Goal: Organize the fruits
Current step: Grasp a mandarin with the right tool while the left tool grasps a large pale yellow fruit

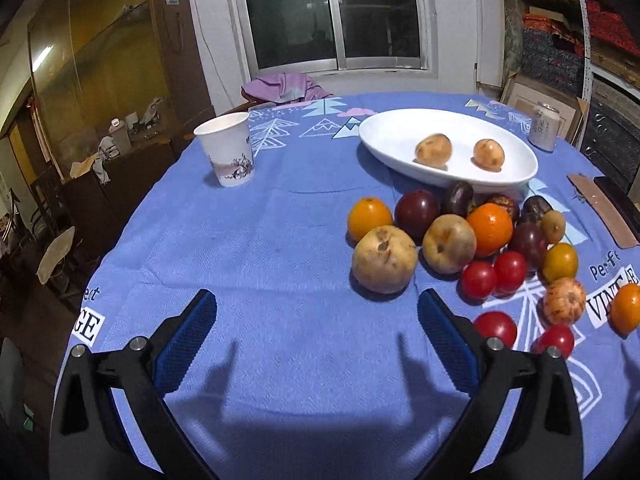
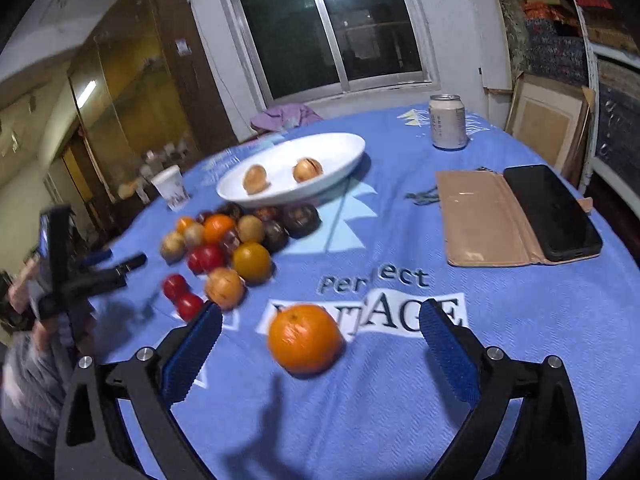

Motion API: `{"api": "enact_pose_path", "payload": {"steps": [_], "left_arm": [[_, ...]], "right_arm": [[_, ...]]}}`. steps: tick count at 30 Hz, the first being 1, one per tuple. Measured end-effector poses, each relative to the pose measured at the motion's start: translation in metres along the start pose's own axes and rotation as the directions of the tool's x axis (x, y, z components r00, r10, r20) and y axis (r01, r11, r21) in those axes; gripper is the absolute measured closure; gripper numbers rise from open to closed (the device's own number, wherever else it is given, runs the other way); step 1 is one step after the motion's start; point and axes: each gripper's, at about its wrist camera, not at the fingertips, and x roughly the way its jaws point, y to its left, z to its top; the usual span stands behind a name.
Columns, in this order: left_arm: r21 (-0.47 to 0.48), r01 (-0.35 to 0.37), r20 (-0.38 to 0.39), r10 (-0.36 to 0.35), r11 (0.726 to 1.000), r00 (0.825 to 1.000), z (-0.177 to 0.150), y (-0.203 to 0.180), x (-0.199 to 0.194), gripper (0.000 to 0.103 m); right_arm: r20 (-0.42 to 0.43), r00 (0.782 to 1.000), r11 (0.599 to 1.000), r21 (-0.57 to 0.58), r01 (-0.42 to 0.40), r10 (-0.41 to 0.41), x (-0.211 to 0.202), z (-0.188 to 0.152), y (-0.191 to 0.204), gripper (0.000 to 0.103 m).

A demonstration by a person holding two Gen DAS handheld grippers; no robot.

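Observation:
A white oval dish [image 1: 384, 136] [image 2: 344, 148] holds two tan fruits [image 1: 433, 149] [image 2: 307, 169]. In front of it lies a pile of fruit on the blue cloth: tan ones [image 1: 384, 260], oranges [image 1: 489, 227] [image 2: 218, 227], dark plums [image 1: 417, 213] [image 2: 301, 219] and red tomatoes [image 1: 478, 279] [image 2: 206, 258]. My left gripper [image 1: 316, 312] is open and empty, just left of the pile. My right gripper [image 2: 320, 324] is open, and a lone orange [image 2: 304, 338] lies on the cloth between its fingers. The left gripper also shows at the left of the right wrist view [image 2: 96, 268].
A paper cup [image 1: 228, 152] [image 2: 172, 188] stands at the back left. A drink can [image 1: 543, 126] [image 2: 448, 122] stands at the back right. A phone in a tan wallet case [image 2: 516, 214] lies at the right. The table edge curves close on the left.

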Motion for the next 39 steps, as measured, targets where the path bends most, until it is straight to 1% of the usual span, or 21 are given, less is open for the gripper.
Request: {"api": "enact_pose_path", "payload": {"steps": [2, 5, 8, 9, 11, 12, 14, 19, 21, 22, 23, 24, 26, 29, 31, 33, 34, 35, 39], "left_arm": [[0.0, -0.007, 0.012, 0.007, 1.0, 1.0, 0.005, -0.001, 0.002, 0.004], [0.024, 0.011, -0.017, -0.011, 1.0, 1.0, 0.011, -0.01, 0.015, 0.004], [0.055, -0.008, -0.031, 0.01, 0.998, 0.999, 0.016, -0.018, 0.023, 0.004], [0.064, 0.005, -0.041, -0.002, 0.998, 0.999, 0.017, -0.021, 0.028, 0.004], [0.067, 0.05, -0.052, -0.046, 0.997, 0.998, 0.019, -0.023, 0.032, 0.004], [0.06, 0.077, -0.06, -0.073, 0.995, 0.996, 0.019, -0.023, 0.035, 0.004], [0.061, 0.1, -0.062, -0.096, 0.993, 0.993, 0.018, -0.023, 0.039, 0.004], [0.045, 0.167, -0.084, -0.163, 0.985, 0.983, 0.019, -0.023, 0.045, 0.004], [0.036, 0.19, -0.075, -0.186, 0.981, 0.98, 0.02, -0.023, 0.046, 0.005], [0.034, 0.194, -0.065, -0.191, 0.98, 0.979, 0.021, -0.022, 0.045, 0.007], [0.035, 0.193, -0.056, -0.191, 0.981, 0.98, 0.021, -0.021, 0.043, 0.015], [0.034, 0.194, -0.055, -0.192, 0.981, 0.98, 0.022, -0.021, 0.042, 0.023], [0.031, 0.205, -0.064, -0.203, 0.978, 0.977, 0.022, -0.02, 0.044, 0.023], [0.031, 0.2, -0.061, -0.197, 0.979, 0.978, 0.021, -0.021, 0.043, 0.023], [0.037, 0.199, -0.057, -0.197, 0.979, 0.979, 0.021, -0.021, 0.042, 0.029], [0.044, 0.212, -0.066, -0.209, 0.976, 0.976, 0.021, -0.022, 0.043, 0.049], [0.043, 0.228, -0.08, -0.224, 0.973, 0.971, 0.02, -0.023, 0.045, 0.051], [0.043, 0.224, -0.084, -0.22, 0.974, 0.972, 0.02, -0.024, 0.046, 0.051], [0.023, 0.249, -0.074, -0.247, 0.968, 0.966, 0.02, -0.02, 0.044, 0.051]], "right_arm": [[0.012, 1.0, 1.0, -0.008, -0.022, 0.022, 0.0, 0.001, 0.002, 0.003], [-0.001, 1.0, 1.0, -0.018, -0.021, 0.021, 0.002, 0.003, 0.005, 0.003], [0.014, 1.0, 1.0, 0.01, -0.013, 0.012, -0.001, 0.001, 0.003, 0.003], [0.011, 1.0, 0.999, 0.037, -0.016, 0.015, -0.001, 0.0, 0.001, 0.003], [-0.005, 1.0, 0.998, 0.055, 0.014, -0.014, 0.002, -0.002, 0.002, 0.003], [-0.01, 0.999, 0.999, 0.033, 0.039, -0.039, 0.004, -0.002, 0.006, 0.003], [-0.02, 0.998, 0.998, -0.01, 0.067, -0.067, 0.006, -0.002, 0.013, 0.003], [-0.069, 0.994, 0.994, -0.063, 0.086, -0.09, 0.017, -0.004, 0.021, 0.003], [-0.077, 0.993, 0.994, -0.064, 0.085, -0.089, 0.018, -0.005, 0.021, 0.004], [-0.077, 0.993, 0.995, -0.062, 0.083, -0.088, 0.017, -0.005, 0.021, 0.005], [-0.078, 0.993, 0.995, -0.059, 0.083, -0.087, 0.017, -0.005, 0.02, 0.009], [-0.081, 0.993, 0.995, -0.055, 0.084, -0.088, 0.017, -0.005, 0.019, 0.009], [-0.088, 0.992, 0.995, -0.057, 0.082, -0.087, 0.018, -0.006, 0.02, 0.01], [-0.101, 0.991, 0.995, -0.067, 0.079, -0.086, 0.02, -0.006, 0.022, 0.017], [-0.111, 0.991, 0.995, -0.068, 0.074, -0.081, 0.022, -0.005, 0.023, 0.021], [-0.114, 0.991, 0.996, -0.06, 0.068, -0.074, 0.023, -0.005, 0.022, 0.023], [-0.116, 0.991, 0.996, -0.058, 0.065, -0.072, 0.023, -0.004, 0.021, 0.023], [-0.116, 0.991, 0.996, -0.056, 0.064, -0.07, 0.023, -0.004, 0.021, 0.023], [-0.128, 0.99, 0.996, -0.072, 0.055, -0.064, 0.026, -0.004, 0.025, 0.024]]}}
